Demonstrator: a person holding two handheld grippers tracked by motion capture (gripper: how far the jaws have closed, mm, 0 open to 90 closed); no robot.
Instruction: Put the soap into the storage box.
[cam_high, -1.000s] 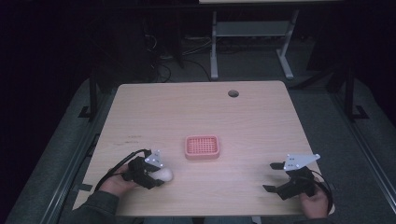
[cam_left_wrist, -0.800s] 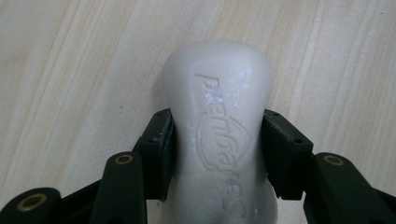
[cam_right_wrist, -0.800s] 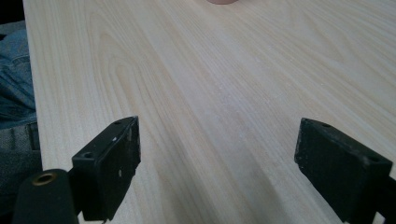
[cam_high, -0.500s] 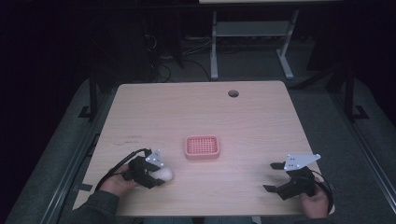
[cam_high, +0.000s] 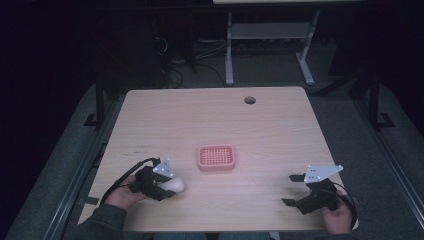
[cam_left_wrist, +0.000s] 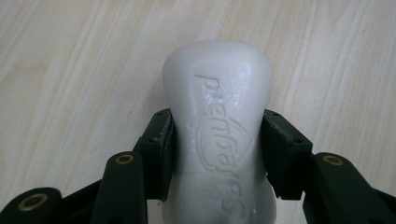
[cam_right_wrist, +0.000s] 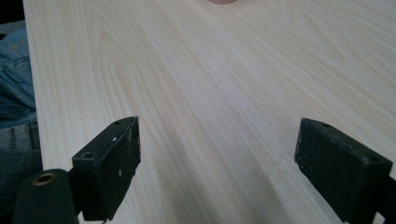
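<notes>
A white, embossed bar of soap (cam_left_wrist: 217, 135) sits clamped between the two black jaws of the left tool (cam_high: 161, 186), low over the pale wooden table (cam_high: 210, 120) near its front left corner, in the person's left hand (cam_high: 122, 195). A pink, ridged plastic soap dish (cam_high: 216, 157) lies just beside it toward the table's middle. At the front right, well apart, the right tool (cam_high: 294, 190) rests with jaws spread wide and holding nothing.
</notes>
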